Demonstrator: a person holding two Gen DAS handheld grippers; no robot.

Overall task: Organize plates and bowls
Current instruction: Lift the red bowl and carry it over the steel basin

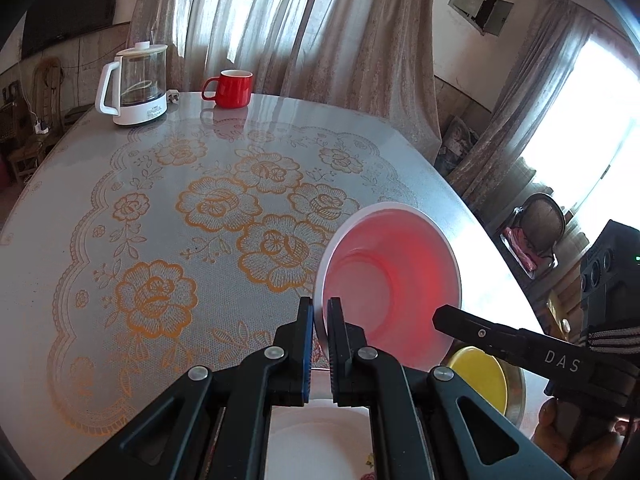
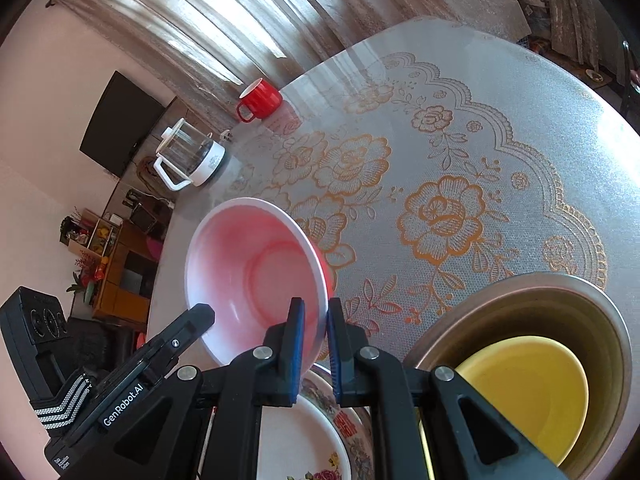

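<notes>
A pink bowl with a white rim (image 1: 390, 280) (image 2: 256, 276) hangs tilted above the table, held on two sides. My left gripper (image 1: 320, 312) is shut on its left rim. My right gripper (image 2: 316, 320) is shut on its right rim. The right gripper's finger also shows in the left wrist view (image 1: 480, 330). A yellow bowl (image 2: 528, 388) (image 1: 480, 376) sits inside a metal basin (image 2: 560, 300) at the right. A white floral plate (image 2: 304, 440) (image 1: 320, 444) lies under the grippers.
A red mug (image 1: 230, 88) (image 2: 260, 100) and a glass kettle with a white base (image 1: 136, 84) (image 2: 188, 160) stand at the table's far edge. The round table (image 1: 180, 200) has a floral lace cover. Curtains hang behind.
</notes>
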